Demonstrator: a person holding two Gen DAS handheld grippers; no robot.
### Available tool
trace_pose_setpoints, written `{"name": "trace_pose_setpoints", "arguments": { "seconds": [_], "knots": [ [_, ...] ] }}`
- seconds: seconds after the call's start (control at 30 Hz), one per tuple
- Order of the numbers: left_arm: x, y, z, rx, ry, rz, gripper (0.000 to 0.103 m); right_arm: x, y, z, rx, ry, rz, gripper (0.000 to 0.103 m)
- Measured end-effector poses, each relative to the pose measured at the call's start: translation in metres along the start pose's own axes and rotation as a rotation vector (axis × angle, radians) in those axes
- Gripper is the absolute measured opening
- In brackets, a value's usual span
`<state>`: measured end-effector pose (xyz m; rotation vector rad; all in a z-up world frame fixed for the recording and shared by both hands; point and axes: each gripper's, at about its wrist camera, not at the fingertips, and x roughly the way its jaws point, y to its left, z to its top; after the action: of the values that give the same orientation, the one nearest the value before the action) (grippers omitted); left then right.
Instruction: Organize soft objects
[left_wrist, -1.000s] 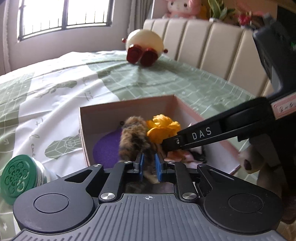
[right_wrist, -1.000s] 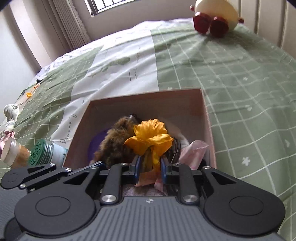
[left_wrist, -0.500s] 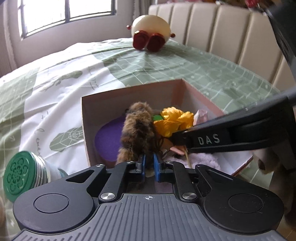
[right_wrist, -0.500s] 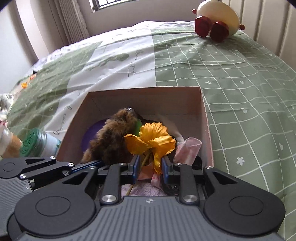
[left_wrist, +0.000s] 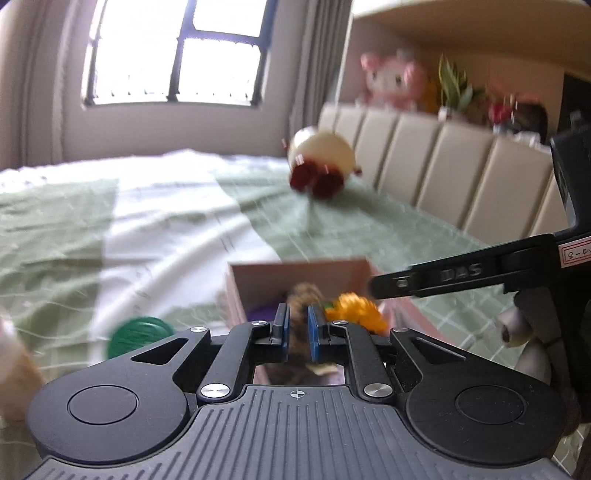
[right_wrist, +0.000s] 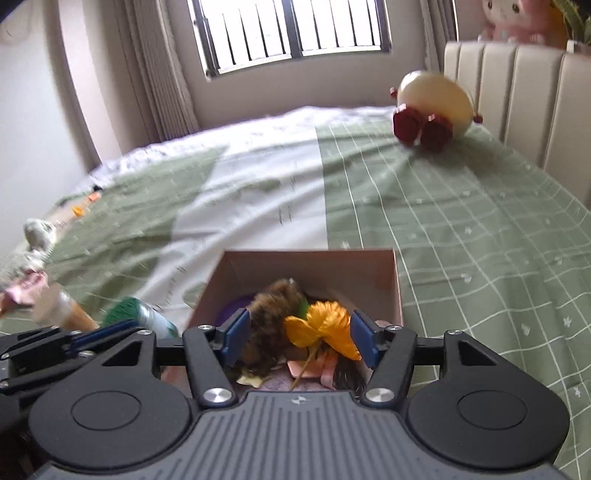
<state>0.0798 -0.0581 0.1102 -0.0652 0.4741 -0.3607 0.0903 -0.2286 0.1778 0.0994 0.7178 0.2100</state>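
Soft toys: furry toy and flower sit in box; round plush at 1 o'clock remains. Left gripper pinches the furry toy; right gripper opening, clear of the flower.

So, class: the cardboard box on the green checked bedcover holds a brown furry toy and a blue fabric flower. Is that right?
Not quite. The flower is orange-yellow, not blue, as the right wrist view shows. The rest stands: it lies beside the brown furry toy in the cardboard box on the green checked bedcover.
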Motion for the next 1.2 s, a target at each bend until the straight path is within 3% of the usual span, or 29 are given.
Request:
{"name": "trace_pose_setpoints", "arguments": {
  "seconds": [0.23, 0.4, 0.53, 0.67, 0.7, 0.97, 1.2],
  "knots": [
    [-0.07, 0.027, -0.049, -0.05, -0.05, 0.155, 0.014, -0.031, 0.016, -0.019, -0.018, -0.09, 0.007, 0.07],
    [-0.086, 0.044, -0.099, -0.146, -0.027, 0.232, 0.014, -0.018, 0.057, -0.076, -0.042, -0.088, 0.032, 0.073],
    [-0.086, 0.055, -0.123, -0.163, 0.017, 0.282, 0.014, 0.006, 0.097, -0.123, -0.116, -0.028, 0.034, 0.073],
    [-0.075, 0.06, -0.139, -0.163, 0.097, 0.288, 0.014, 0.036, 0.112, -0.154, -0.138, 0.054, 0.038, 0.076],
    [-0.071, 0.058, -0.142, -0.148, 0.112, 0.291, 0.014, 0.038, 0.115, -0.159, -0.165, 0.033, 0.021, 0.077],
    [-0.066, 0.056, -0.146, -0.144, 0.121, 0.29, 0.014, 0.039, 0.118, -0.162, -0.181, 0.04, -0.03, 0.1],
    [-0.065, 0.055, -0.144, -0.137, 0.126, 0.288, 0.014, 0.043, 0.118, -0.163, -0.184, 0.039, -0.051, 0.103]
  ]
}}
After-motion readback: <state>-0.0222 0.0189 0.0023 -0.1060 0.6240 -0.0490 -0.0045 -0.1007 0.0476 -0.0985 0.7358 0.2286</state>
